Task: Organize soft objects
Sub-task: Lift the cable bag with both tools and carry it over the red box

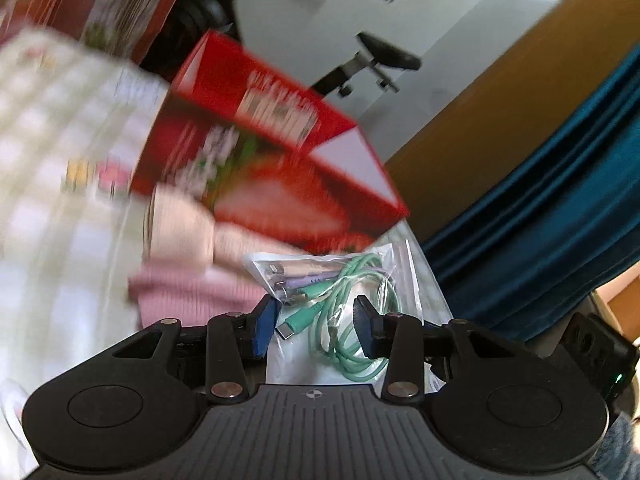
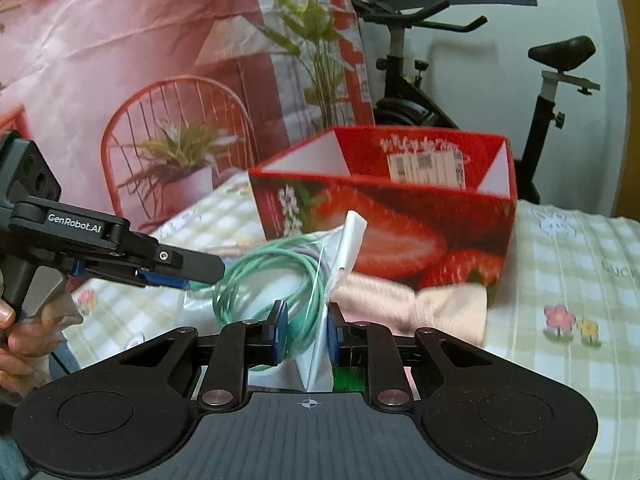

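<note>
A clear plastic bag of green and purple cables (image 1: 320, 276) hangs between both grippers. My left gripper (image 1: 316, 324) has its blue pads on either side of the coil and grips the bag. In the right wrist view that left gripper (image 2: 200, 270) reaches in from the left onto the bag's edge. My right gripper (image 2: 306, 332) is shut on the bag (image 2: 280, 272), pinching its plastic and a loop of cable. Behind the bag lie a pink knit (image 1: 192, 292) and a peach knit (image 2: 420, 304) against an open red strawberry box (image 2: 400, 220).
A checked bedcover (image 2: 560, 280) with flower prints spreads under everything. The red box (image 1: 280, 160) stands on it. An exercise bike (image 2: 420, 80) stands behind, and a dark blue cloth (image 1: 540, 220) hangs at the right. A person's hand (image 2: 16, 332) holds the left gripper's handle.
</note>
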`<state>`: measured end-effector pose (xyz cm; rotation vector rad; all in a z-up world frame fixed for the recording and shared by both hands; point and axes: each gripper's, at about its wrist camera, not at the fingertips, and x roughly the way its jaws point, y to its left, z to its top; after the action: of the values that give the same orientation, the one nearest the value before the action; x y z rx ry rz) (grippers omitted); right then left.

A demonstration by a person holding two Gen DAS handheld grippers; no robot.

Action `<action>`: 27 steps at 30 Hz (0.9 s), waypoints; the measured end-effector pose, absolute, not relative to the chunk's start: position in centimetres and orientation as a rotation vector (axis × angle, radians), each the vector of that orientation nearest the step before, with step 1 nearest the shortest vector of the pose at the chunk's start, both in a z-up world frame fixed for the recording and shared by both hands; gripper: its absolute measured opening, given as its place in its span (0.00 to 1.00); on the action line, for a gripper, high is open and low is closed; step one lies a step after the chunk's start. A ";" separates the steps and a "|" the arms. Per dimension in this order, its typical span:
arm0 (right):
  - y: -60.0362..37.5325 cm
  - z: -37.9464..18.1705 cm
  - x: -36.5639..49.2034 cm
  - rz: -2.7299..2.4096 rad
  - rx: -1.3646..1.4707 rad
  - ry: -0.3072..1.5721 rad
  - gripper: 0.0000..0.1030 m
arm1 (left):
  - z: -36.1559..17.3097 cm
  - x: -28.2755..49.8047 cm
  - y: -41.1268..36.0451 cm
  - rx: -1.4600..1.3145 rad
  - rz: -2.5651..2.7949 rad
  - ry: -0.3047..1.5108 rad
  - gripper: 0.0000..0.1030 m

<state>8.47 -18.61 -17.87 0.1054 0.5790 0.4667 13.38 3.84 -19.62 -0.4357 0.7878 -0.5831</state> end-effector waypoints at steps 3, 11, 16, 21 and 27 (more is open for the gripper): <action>-18.4 -16.5 10.0 0.460 0.102 0.549 0.18 | -17.4 14.6 3.7 -0.388 -0.578 0.739 0.42; -17.7 -13.2 15.0 0.449 0.052 0.476 0.18 | -13.2 18.8 3.6 -0.346 -0.573 0.629 0.42; -18.0 -12.3 17.9 0.441 0.055 0.458 0.18 | -12.0 21.3 2.7 -0.308 -0.568 0.589 0.42; -18.4 -12.1 21.0 0.437 0.078 0.437 0.18 | -11.4 23.8 2.6 -0.296 -0.565 0.568 0.42; -18.9 -12.1 24.8 0.430 0.082 0.430 0.18 | -11.5 26.9 1.9 -0.258 -0.553 0.572 0.42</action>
<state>24.82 -18.91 -12.11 0.0819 0.4301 0.4296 26.95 1.89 -11.55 -0.2579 0.5717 -0.5532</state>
